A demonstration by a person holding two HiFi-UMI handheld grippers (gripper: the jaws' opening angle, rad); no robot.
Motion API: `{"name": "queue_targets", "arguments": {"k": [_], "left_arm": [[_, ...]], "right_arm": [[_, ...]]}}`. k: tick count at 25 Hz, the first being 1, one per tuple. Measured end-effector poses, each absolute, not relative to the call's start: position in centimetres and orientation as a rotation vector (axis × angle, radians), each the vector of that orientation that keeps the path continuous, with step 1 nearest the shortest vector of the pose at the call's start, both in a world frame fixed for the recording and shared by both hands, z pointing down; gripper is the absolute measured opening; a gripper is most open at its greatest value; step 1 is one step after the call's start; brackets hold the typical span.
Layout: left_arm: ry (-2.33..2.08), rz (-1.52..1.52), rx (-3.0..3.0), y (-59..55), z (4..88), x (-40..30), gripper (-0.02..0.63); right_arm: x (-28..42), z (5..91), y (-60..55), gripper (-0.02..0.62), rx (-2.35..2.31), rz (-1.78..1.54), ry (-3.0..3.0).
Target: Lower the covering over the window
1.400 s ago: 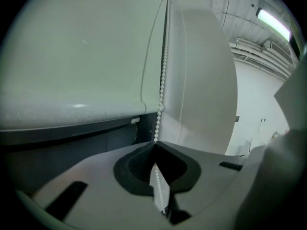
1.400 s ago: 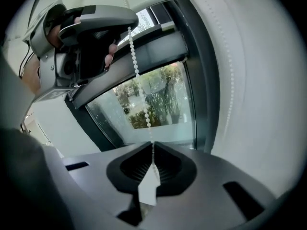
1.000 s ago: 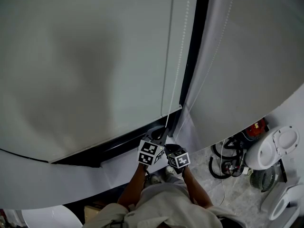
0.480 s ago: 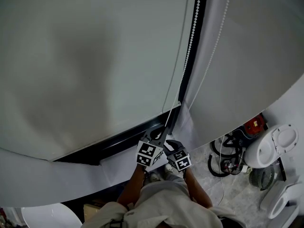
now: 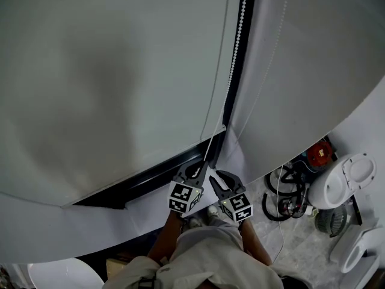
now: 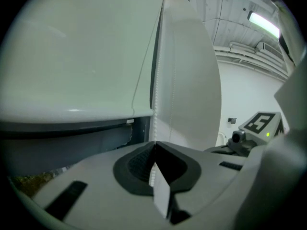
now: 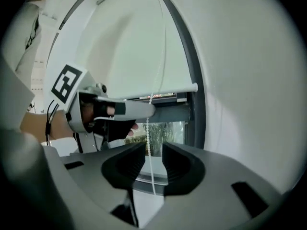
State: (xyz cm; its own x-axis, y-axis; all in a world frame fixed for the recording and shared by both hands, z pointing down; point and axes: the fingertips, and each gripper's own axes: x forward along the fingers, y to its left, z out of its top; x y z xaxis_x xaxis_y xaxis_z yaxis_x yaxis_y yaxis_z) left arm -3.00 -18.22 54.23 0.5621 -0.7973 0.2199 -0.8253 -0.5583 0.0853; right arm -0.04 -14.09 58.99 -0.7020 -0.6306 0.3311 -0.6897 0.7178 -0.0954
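1. A pale roller blind (image 5: pixel 108 83) filled the left and centre of the head view. It hung far down the window.
2. Its bottom bar (image 7: pixel 172 88) stood just above a strip of uncovered glass. Greenery showed through that strip in the right gripper view.
3. A dark window frame (image 5: pixel 150 179) ran under the blind's lower edge, rising toward the right.
4. The left gripper (image 5: pixel 200 167) reached up to the blind's lower right corner, near the frame. Its jaws were clenched together on the bead chain (image 5: pixel 242 29).
5. In the left gripper view, the chain came straight down the blind's right edge. It vanished between the closed pads of the left gripper (image 6: pixel 154 147).
6. The right gripper (image 5: pixel 221 182) sat just to the right of the left one and slightly nearer the person. The two were close but apart.
7. Its jaws had just been opening and stood wide. In its own view, the bead chain (image 7: pixel 147 138) hung loose in the gap of the right gripper (image 7: pixel 153 152). Neither pad pressed on it.
8. A second blind (image 5: pixel 301 71) covered the space right of the dark upright.
9. On the floor (image 5: pixel 301 245) at the far right lay coiled cables (image 5: pixel 289 200) and a red object (image 5: pixel 317 152). A white round appliance (image 5: pixel 346 182) sat beside them.
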Motion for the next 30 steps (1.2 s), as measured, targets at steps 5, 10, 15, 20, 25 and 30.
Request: {"name": "queue_targets", "arguments": {"k": [5, 10, 15, 20, 25, 30], "left_arm": [[-1.378, 0.231, 2.622, -17.6, 53.9, -3.3, 0.014], [-1.37, 0.228, 2.63, -17.2, 53.8, -3.3, 0.014], [-1.361, 0.229, 2.64, -16.9, 53.9, -3.1, 0.015], [-1.35, 0.23, 2.651, -16.6, 53.7, -2.9, 0.015], [-1.345, 0.222, 2.665, -16.5, 53.4, -3.1, 0.015], [-1.345, 0.217, 2.675, -16.0, 52.8, -3.8, 0.015]], "right_arm": [[0.7, 55.9, -13.9, 0.08, 1.105, 0.213, -2.654], [1.4, 53.9, -14.0, 0.08, 1.168, 0.142, -2.649], [2.0, 52.9, -14.3, 0.08, 1.205, 0.114, -2.653], [2.3, 51.9, -14.3, 0.08, 1.234, 0.088, -2.65], [1.9, 50.7, -14.3, 0.08, 1.256, 0.05, -2.653], [1.3, 49.4, -13.9, 0.08, 1.271, 0.018, -2.652]]}}
